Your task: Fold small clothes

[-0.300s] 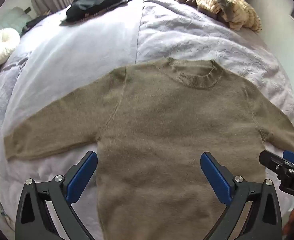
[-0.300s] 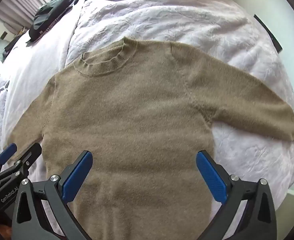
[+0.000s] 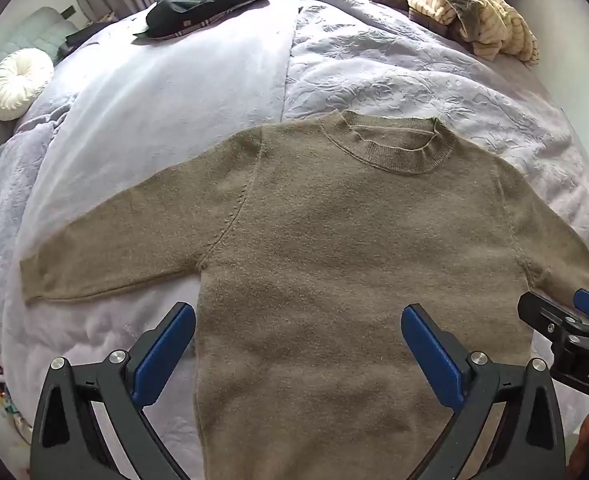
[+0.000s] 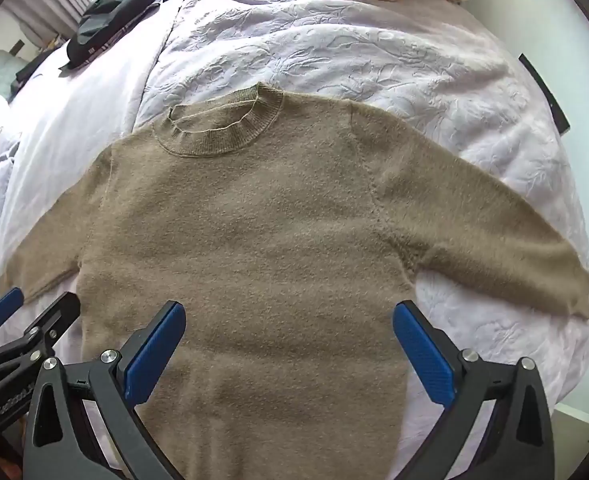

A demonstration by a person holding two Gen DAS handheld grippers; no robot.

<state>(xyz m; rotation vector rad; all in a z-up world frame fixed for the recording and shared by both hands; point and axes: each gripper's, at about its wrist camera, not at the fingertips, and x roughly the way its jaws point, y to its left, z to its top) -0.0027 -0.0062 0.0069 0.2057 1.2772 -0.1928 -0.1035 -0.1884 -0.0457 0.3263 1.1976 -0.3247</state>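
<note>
Knitwear fills both views: one brown sweater [image 3: 334,260] lies flat on the lilac bedspread [image 3: 414,80], collar toward the top of frame, long axis running bottom to top, one sleeve out to each side. Left gripper [image 3: 298,354] and right gripper [image 4: 288,350] hover above its lower body, two tools, jaws spread wide, gripping nothing. Each gripper looks nearer the sleeve on its own side.
</note>
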